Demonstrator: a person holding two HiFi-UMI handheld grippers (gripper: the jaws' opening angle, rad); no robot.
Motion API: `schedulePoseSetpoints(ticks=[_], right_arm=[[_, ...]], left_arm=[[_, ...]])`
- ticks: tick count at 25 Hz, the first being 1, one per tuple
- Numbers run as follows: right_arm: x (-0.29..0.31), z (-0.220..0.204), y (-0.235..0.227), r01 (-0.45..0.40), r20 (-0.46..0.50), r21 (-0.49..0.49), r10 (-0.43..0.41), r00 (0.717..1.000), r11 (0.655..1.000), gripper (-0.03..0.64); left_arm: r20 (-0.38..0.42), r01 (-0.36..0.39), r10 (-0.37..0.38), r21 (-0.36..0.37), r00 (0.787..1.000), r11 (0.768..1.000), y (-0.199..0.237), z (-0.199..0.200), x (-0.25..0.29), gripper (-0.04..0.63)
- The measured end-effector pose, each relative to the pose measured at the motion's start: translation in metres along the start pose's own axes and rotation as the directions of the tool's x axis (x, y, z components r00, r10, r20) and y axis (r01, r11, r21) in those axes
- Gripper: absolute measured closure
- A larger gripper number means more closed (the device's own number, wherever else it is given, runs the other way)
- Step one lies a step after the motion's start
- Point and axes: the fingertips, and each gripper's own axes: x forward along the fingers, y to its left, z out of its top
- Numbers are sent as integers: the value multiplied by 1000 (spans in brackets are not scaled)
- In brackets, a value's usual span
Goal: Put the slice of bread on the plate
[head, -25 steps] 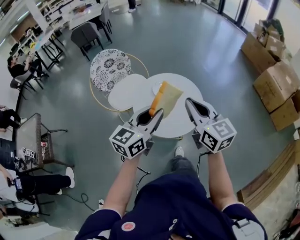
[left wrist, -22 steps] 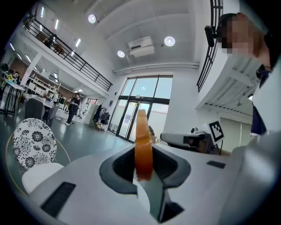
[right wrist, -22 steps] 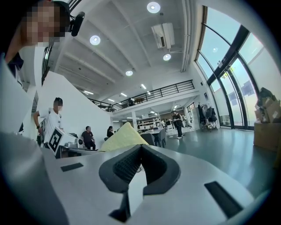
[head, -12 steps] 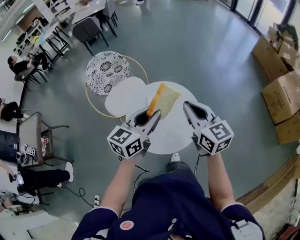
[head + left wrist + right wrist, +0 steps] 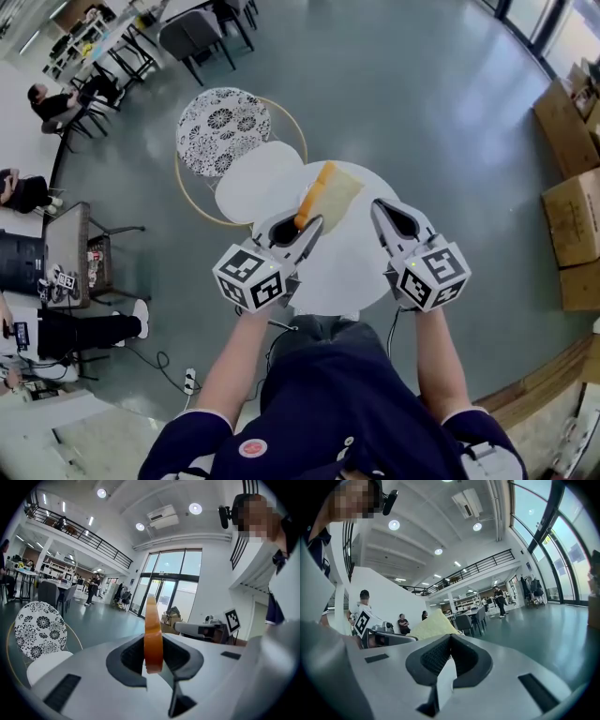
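A slice of bread (image 5: 330,190) with an orange crust stands on edge, pinched at its near end by my left gripper (image 5: 302,228). Its crust (image 5: 153,630) rises upright between the dark pads in the left gripper view. The right gripper view has the slice's pale yellow face (image 5: 433,624) off to the left. The slice hangs over the far part of a round white table (image 5: 352,272). A white plate (image 5: 308,197) lies under it there, faint and mostly hidden. My right gripper (image 5: 392,218) is level with the left, to its right, shut and holding nothing (image 5: 451,656).
A smaller round white table (image 5: 256,181) adjoins the big one at the far left. Behind it stands a chair with a black-and-white patterned seat (image 5: 223,129) and a gold hoop frame. Cardboard boxes (image 5: 574,220) sit at the right; seated people and desks are far left.
Both grippers have moved forward together and now reach further over the white table. The bread stays gripped in the left gripper, still upright.
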Motion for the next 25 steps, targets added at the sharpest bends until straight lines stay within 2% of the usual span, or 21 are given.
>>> schedulePoseSetpoints(ticks=[5,10,16,25], right_arm=[[18,2,-3,28,7,-9,-28,1000,1000,611],[35,-4,-4,93,-3,-13,-94,996,996,611],[43,-6,4,177,-13,2,-176,984,984,611],[54,-18,14,228,-56,-1,-228,972,974,611]], left_arm=[[-6,9,-9,-17,1000,1000,23,-2,8,503],[-14,53,-53,-26,998,998,41,-3,14,503],[-24,99,-101,-76,995,992,60,-7,9,503],[-65,148,-155,-101,986,984,77,-21,10,503]])
